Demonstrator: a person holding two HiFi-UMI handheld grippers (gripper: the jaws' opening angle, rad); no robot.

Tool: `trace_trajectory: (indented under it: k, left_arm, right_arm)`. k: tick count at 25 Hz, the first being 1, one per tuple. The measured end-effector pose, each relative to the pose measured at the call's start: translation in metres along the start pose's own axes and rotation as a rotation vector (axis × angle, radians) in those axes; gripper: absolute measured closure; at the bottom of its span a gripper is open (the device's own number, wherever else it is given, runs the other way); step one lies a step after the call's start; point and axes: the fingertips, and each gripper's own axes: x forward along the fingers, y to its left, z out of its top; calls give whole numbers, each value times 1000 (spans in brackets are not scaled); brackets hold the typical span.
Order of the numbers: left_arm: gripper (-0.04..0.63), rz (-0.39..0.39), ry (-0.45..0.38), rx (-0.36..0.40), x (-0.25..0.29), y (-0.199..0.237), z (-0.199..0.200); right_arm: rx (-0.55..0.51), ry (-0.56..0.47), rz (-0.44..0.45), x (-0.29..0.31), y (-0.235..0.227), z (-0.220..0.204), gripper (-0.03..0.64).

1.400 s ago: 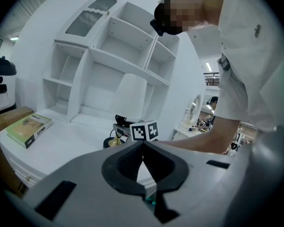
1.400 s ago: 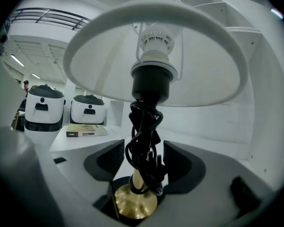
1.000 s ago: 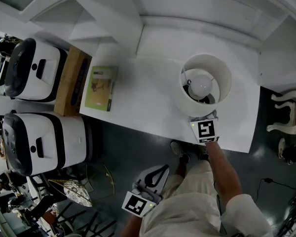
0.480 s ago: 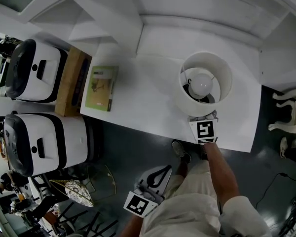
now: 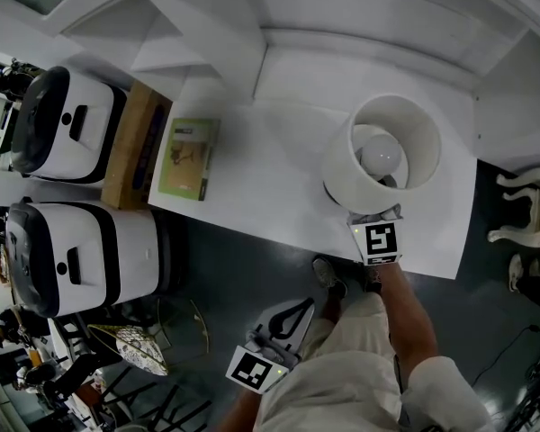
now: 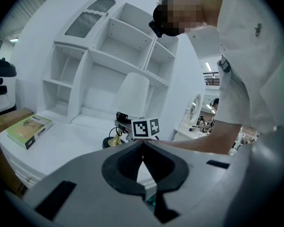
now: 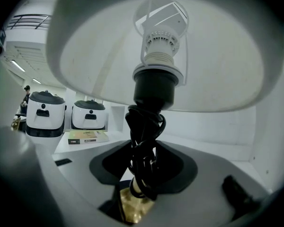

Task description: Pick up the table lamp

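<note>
The table lamp (image 5: 382,156) has a white drum shade, a bare bulb, a black socket (image 7: 154,86) and a brass foot, with its black cord wound round the stem. It stands near the right front of the white table (image 5: 270,178) and leans to the right. My right gripper (image 5: 371,212) reaches in under the shade. Its jaws are closing, and the right gripper (image 7: 143,171) has the cord-wrapped stem pressed between its pads. My left gripper (image 5: 292,311) hangs low in front of the table, apart from everything. In its own view the left gripper (image 6: 142,148) is shut on nothing.
A green book (image 5: 187,158) lies on the table's left part. A cardboard box (image 5: 135,142) and two white appliances (image 5: 67,124) stand left of the table. White shelving rises behind it. A white chair (image 5: 526,201) stands at the right.
The lamp shade has tipped and shifted to the right, showing more of its outer wall. The right gripper stays under it. The left gripper has not moved.
</note>
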Motion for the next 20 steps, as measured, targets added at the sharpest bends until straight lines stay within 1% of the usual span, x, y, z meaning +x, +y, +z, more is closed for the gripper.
trace_trajectory:
  k: [3,6,12,17,20]
  left_arm:
    - [586,0,-12,2,0,-1,6]
    - [586,2,-31,4,-2,0,14]
    - [584,-17,-49,36,-5,-3,22]
    - [585,-46,-96,15,-3,-12,39]
    - [586,-51,-119,15,-2,-17,48]
  right_arm:
    - [-11,-1,11,-4,2,8,454]
    - [0,-13,21,-9,3,21,454]
    - [1,-48,40,-21,4,52,456]
    - [5,-79,74,-36,2,80,456]
    - [2,-83,97,-46,2,95,456]
